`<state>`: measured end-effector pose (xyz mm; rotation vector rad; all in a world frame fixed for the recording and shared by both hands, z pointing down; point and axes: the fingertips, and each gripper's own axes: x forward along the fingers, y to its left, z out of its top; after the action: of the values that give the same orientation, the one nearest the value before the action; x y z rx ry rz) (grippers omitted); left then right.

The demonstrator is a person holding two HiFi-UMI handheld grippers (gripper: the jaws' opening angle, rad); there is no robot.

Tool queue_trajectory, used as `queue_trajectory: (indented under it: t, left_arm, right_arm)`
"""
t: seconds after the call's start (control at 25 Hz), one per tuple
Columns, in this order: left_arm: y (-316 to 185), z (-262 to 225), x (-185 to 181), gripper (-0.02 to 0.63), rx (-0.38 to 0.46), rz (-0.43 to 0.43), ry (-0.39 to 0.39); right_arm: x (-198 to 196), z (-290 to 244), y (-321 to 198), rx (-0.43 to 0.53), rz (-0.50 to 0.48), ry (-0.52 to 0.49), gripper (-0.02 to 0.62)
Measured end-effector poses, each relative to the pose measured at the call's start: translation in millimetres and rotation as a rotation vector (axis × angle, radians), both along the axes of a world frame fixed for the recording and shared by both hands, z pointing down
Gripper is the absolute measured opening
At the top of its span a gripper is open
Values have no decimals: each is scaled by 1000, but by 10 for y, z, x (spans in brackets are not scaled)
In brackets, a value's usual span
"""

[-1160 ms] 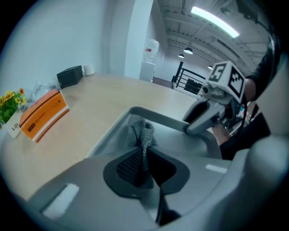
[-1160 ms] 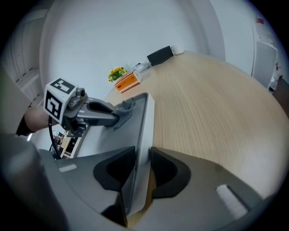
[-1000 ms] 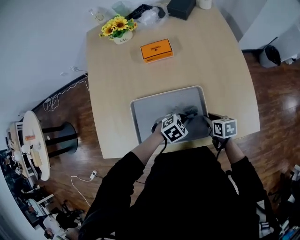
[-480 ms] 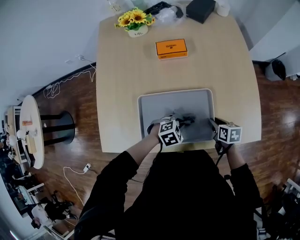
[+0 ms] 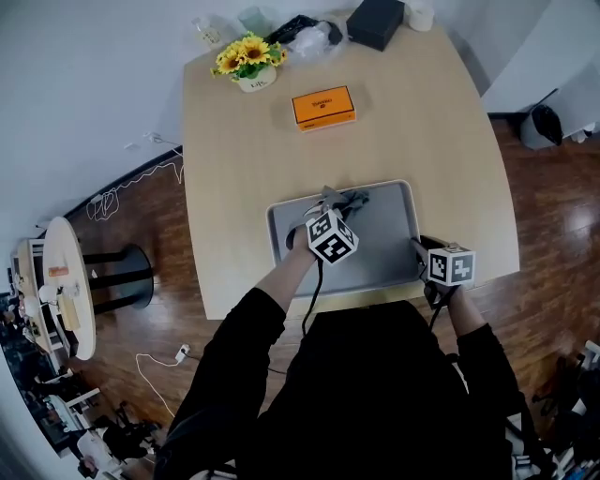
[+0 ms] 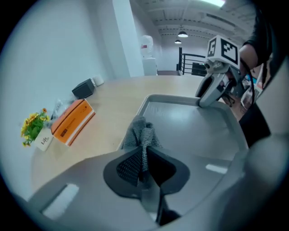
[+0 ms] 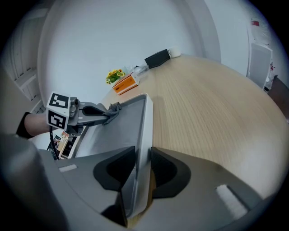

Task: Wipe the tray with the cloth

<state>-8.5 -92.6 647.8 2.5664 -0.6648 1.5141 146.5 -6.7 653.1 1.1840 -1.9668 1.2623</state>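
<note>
The grey tray (image 5: 394, 234) lies at the near edge of the wooden table. My left gripper (image 5: 330, 206) is shut on the grey cloth (image 5: 345, 199), which rests on the tray by its far rim. In the left gripper view the cloth (image 6: 141, 133) sticks out between the jaws (image 6: 143, 158), over the tray (image 6: 194, 128). My right gripper (image 5: 419, 251) is shut on the tray's right rim near the front corner. In the right gripper view the rim (image 7: 143, 122) runs between the pads of my right gripper (image 7: 141, 169), and the left gripper (image 7: 97, 113) shows with the cloth (image 7: 113, 109).
An orange box (image 5: 323, 106) lies on the table beyond the tray. At the far edge stand a pot of sunflowers (image 5: 244, 61), a black box (image 5: 375, 21) and some clear plastic (image 5: 309, 39). The table's front edge runs just under the tray.
My left gripper has slid the cloth from the middle of the tray toward its far rim and a little left. The right gripper has kept its hold on the rim.
</note>
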Motion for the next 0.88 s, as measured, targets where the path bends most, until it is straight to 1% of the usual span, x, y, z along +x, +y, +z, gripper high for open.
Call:
queue_trajectory:
  t: [0.08, 0.16, 0.32, 0.4, 0.52, 0.6, 0.68, 0.72, 0.8, 0.88]
  left_arm:
    - [192, -32, -22, 6, -26, -23, 61]
    - [457, -57, -57, 6, -64, -12, 102]
    - [1061, -61, -124, 6, -102, 72, 112]
    - [1377, -59, -132, 6, -135, 107, 123]
    - [1804, -43, -121, 6, -247, 166, 148]
    - [1928, -31, -130, 6, -307, 229, 159]
    - [1842, -21, -165, 6, -333, 282, 169]
    - [1709, -18, -191, 6, -335, 288, 175]
    - [1279, -16, -261, 6, -307, 248, 181]
    - [751, -17, -373, 6, -257, 165, 169]
  right_arm:
    - [11, -4, 7, 1, 1, 0, 112]
    - [20, -9, 15, -1, -2, 3, 112]
    - [17, -6, 17, -6, 0, 3, 112]
    - [6, -10, 28, -6, 7, 0, 112]
    - [-3, -8, 27, 6, 5, 8, 112]
    - [-10, -9, 19, 7, -1, 12, 112]
    - [-16, -10, 5, 3, -5, 11, 112]
    - [-12, -10, -2, 2, -6, 14, 112]
    - [3, -7, -6, 3, -10, 21, 112]
    - [1, 0, -1, 5, -9, 20, 112]
